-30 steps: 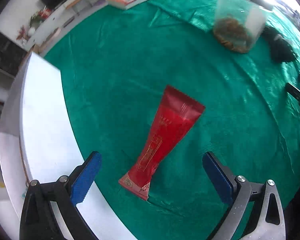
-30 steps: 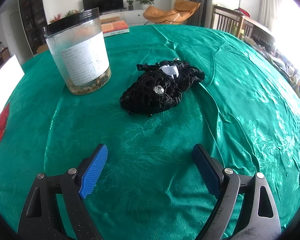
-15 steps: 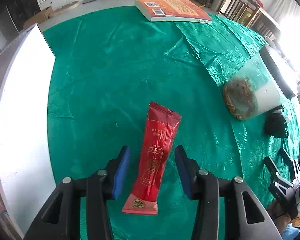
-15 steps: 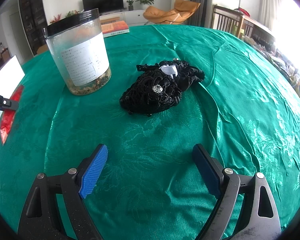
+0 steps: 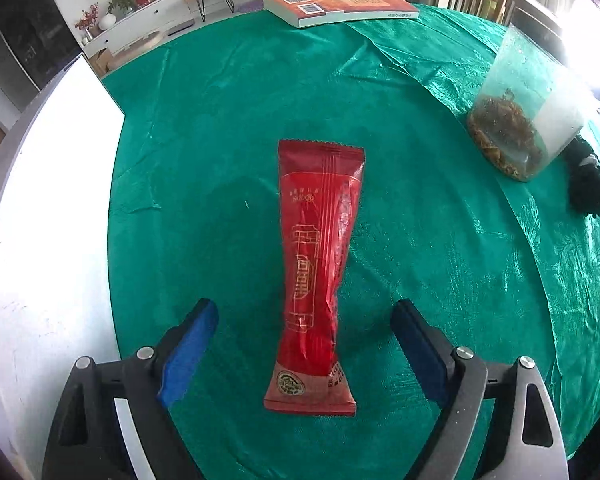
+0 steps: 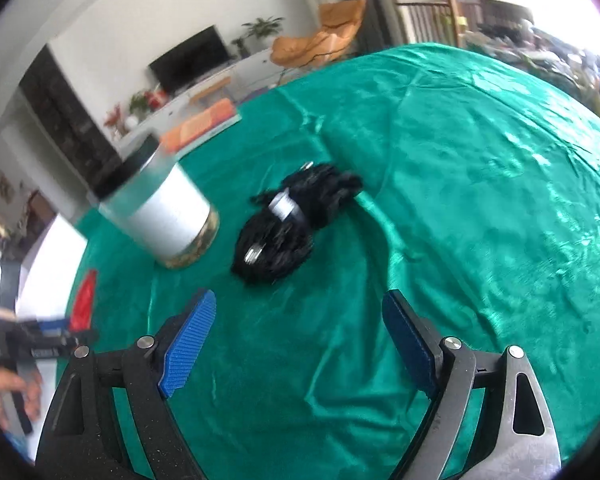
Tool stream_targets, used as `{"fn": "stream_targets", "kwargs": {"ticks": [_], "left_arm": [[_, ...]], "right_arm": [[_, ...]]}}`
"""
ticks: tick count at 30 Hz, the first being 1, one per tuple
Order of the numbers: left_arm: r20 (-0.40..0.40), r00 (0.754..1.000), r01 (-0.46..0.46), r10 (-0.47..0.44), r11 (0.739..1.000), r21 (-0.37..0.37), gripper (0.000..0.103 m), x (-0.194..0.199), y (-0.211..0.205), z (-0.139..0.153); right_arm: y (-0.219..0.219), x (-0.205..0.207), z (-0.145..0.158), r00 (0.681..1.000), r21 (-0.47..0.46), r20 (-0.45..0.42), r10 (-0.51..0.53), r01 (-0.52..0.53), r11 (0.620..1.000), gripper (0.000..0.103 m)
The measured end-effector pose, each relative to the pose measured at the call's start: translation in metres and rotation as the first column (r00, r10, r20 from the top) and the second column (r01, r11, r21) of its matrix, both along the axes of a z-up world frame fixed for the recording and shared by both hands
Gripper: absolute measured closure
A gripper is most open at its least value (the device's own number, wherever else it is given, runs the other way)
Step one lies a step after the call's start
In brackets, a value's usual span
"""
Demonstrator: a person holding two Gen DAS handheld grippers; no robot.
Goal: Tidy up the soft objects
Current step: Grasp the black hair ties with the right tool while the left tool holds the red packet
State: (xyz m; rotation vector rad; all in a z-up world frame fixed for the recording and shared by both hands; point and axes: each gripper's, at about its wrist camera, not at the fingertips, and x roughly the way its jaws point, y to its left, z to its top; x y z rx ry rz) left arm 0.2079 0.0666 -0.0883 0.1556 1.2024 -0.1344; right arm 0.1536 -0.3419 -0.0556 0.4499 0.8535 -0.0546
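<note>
Little of the sorting looks done. The left gripper (image 5: 304,344) has its jaws spread wide on either side of the red snack sachet (image 5: 318,264), which lies flat on the green tablecloth (image 5: 228,128), touched by neither pad. The right gripper (image 6: 296,340) is likewise apart and holds nothing, aimed at the black crocheted bundle (image 6: 288,228) that sits just beside the clear jar (image 6: 160,208). Both soft items seem loose and ungathered, though the right view is blurred, so the bundle's exact make is hard to tell. Grasping and placing both remain
</note>
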Motion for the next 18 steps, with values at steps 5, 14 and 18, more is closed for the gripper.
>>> {"fn": "stream_targets", "kwargs": {"ticks": [5, 14, 18], "left_arm": [[0.012, 1.000, -0.013, 0.014, 0.997, -0.071, 0.087, 0.001, 0.005, 0.007], [0.122, 0.987, -0.063, 0.104, 0.952, -0.300, 0.087, 0.010, 0.031, 0.079], [0.209, 0.970, -0.041, 0.123, 0.933, -0.358, 0.087, -0.011, 0.056, 0.134]], "right_arm": [[0.008, 0.089, -0.023, 0.952, 0.105, -0.254, 0.171, -0.149, 0.983, 0.018], [0.042, 0.138, 0.067, 0.969, -0.227, -0.157, 0.192, -0.224, 0.948, 0.072], [0.081, 0.129, 0.138, 0.960, -0.267, -0.050, 0.277, -0.280, 0.922, 0.072]]}}
